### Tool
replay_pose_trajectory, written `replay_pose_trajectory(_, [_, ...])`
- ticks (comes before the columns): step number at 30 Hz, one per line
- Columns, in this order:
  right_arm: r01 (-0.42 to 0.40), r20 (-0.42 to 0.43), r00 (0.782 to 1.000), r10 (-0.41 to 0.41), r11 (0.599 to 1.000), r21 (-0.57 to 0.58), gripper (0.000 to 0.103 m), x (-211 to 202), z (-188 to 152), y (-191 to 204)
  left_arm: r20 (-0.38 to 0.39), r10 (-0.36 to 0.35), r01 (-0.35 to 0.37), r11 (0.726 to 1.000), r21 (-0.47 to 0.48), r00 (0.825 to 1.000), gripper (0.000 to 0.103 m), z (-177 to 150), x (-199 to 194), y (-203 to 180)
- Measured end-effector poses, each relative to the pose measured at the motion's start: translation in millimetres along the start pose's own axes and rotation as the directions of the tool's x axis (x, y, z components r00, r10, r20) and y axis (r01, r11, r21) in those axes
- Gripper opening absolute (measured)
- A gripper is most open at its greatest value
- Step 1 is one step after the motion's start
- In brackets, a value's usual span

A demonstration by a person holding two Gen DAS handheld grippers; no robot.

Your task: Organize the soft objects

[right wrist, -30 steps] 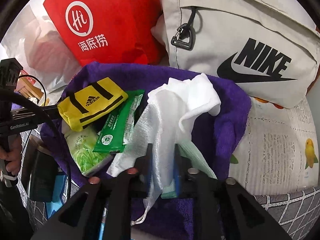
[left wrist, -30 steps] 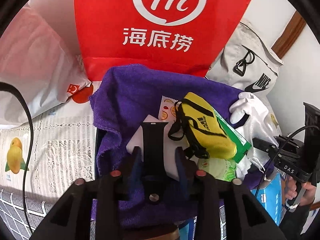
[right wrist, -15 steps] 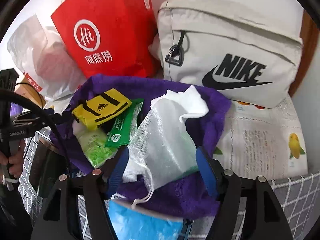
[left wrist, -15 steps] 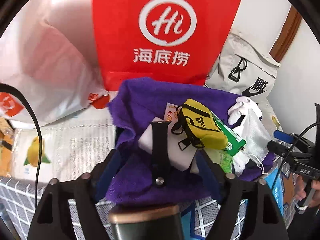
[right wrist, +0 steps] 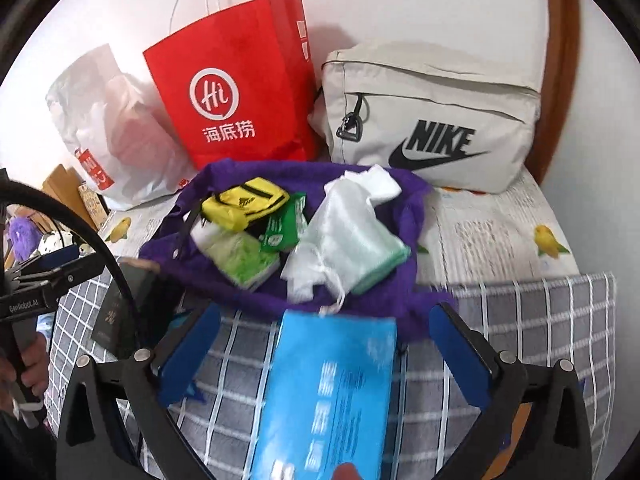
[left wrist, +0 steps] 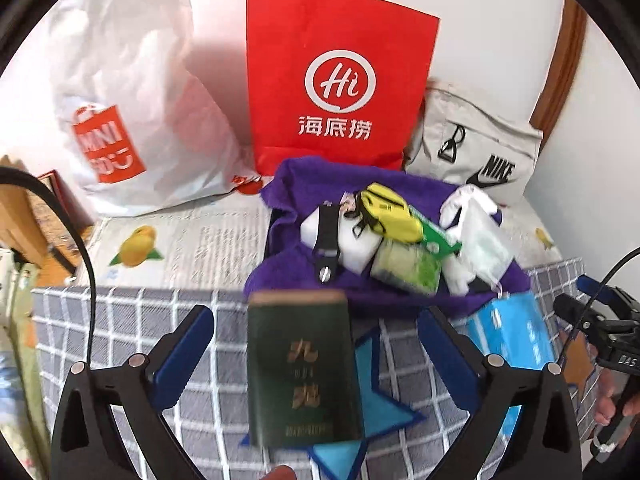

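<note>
My left tongs (left wrist: 316, 344) are opening, blue pads spread wide with nothing pinched between them; a dark green booklet (left wrist: 302, 368) with gold characters lies on the grey checked cloth (left wrist: 132, 320) under the gap. My right tongs (right wrist: 324, 352) are opening too, gripping nothing, above a glossy light-blue packet (right wrist: 328, 392). The soft things sit heaped at the centre of both frames on a fuzzy purple towel (left wrist: 360, 176): a yellow pouch with black stripes (left wrist: 390, 216), a white foam block crossed by a black strap (left wrist: 356, 240), a green sachet (right wrist: 284, 228), a pale green crinkly pack (right wrist: 244, 256), and a gauzy white mesh bag (right wrist: 348, 236) with a drawstring. Behind the towel, in the upper frame, stand a stiff red paper bag (left wrist: 340, 76), a crumpled white plastic bag (left wrist: 132, 92), and a beige canvas bag (right wrist: 432, 120) with a black logo.
</note>
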State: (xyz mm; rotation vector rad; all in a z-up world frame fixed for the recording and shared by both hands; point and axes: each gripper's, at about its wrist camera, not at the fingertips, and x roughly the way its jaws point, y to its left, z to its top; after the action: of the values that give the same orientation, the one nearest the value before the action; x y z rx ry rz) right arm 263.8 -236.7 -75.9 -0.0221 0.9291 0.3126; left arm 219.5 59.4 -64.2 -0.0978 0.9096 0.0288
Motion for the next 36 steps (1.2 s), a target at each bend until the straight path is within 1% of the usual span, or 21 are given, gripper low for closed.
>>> replay_pose_trajectory(2, [0.001, 0.007, 1.0, -0.001, 1.0, 0.024, 0.103, -10, -12, 3, 0.006, 0.017, -0.017, 1.0, -0.001, 1.0, 0.103, -11, -10, -4])
replay_pose_trajectory(5, [0.008, 0.0, 1.0, -0.008, 0.999, 0.049, 0.103, -23, -28, 6, 0.01, 0.018, -0.018, 1.0, -0.009, 1.0, 0.103, -25, -24, -10])
replay_pose_trajectory(8, [0.048, -0.003, 0.999, -0.047, 0.997, 0.053, 0.103, -36, -43, 11, 0.012, 0.013, -0.013, 1.0, -0.013, 1.0, 0.103, -39, -37, -17])
replay_pose_trajectory(11, [0.05, 0.001, 0.999, -0.05, 0.997, 0.06, 0.103, -51, -58, 15, 0.028, 0.008, -0.008, 1.0, -0.022, 1.0, 0.103, -51, -53, -26])
replay_pose_trajectory(14, [0.055, 0.025, 0.998, -0.057, 0.997, 0.048, 0.103, -69, -74, 19, 0.048, -0.013, 0.014, 1.0, -0.02, 0.999, 0.103, -62, -71, -33])
replay_pose_trajectory(18, [0.108, 0.048, 0.993, -0.109, 0.994, 0.028, 0.103, -95, -94, 24, 0.075, -0.022, 0.025, 0.999, -0.027, 0.997, 0.103, -78, -96, -39])
replay_pose_trajectory(21, [0.135, 0.053, 0.989, -0.136, 0.991, 0.024, 0.103, -112, -105, 28, 0.078, -0.01, 0.013, 0.999, -0.034, 0.997, 0.103, -92, -112, -44])
replay_pose_trajectory(23, [0.146, 0.054, 0.988, -0.147, 0.989, 0.02, 0.103, -121, -112, 31, 0.072, -0.015, 0.017, 0.999, -0.033, 0.997, 0.103, -98, -118, -45])
replay_pose_trajectory(25, [0.14, 0.057, 0.988, -0.141, 0.99, 0.02, 0.103, -129, -119, 33, 0.068, -0.021, 0.023, 0.999, -0.028, 0.997, 0.103, -105, -123, -46])
replay_pose_trajectory(27, [0.126, 0.058, 0.99, -0.127, 0.992, 0.026, 0.103, -136, -125, 33, 0.062, -0.003, 0.004, 1.0, -0.017, 0.998, 0.103, -108, -126, -48])
replay_pose_trajectory(30, [0.131, 0.065, 0.989, -0.133, 0.991, 0.027, 0.103, -144, -128, 34, 0.067, 0.019, -0.019, 1.0, 0.006, 0.998, 0.103, -112, -131, -52])
replay_pose_trajectory(34, [0.126, 0.074, 0.989, -0.128, 0.992, 0.03, 0.103, -151, -131, 35, 0.067, 0.036, -0.039, 0.998, 0.041, 0.997, 0.103, -114, -135, -57])
replay_pose_trajectory(36, [0.131, 0.076, 0.988, -0.133, 0.991, 0.035, 0.103, -154, -132, 35, 0.065, 0.033, -0.036, 0.998, 0.044, 0.997, 0.103, -115, -135, -58])
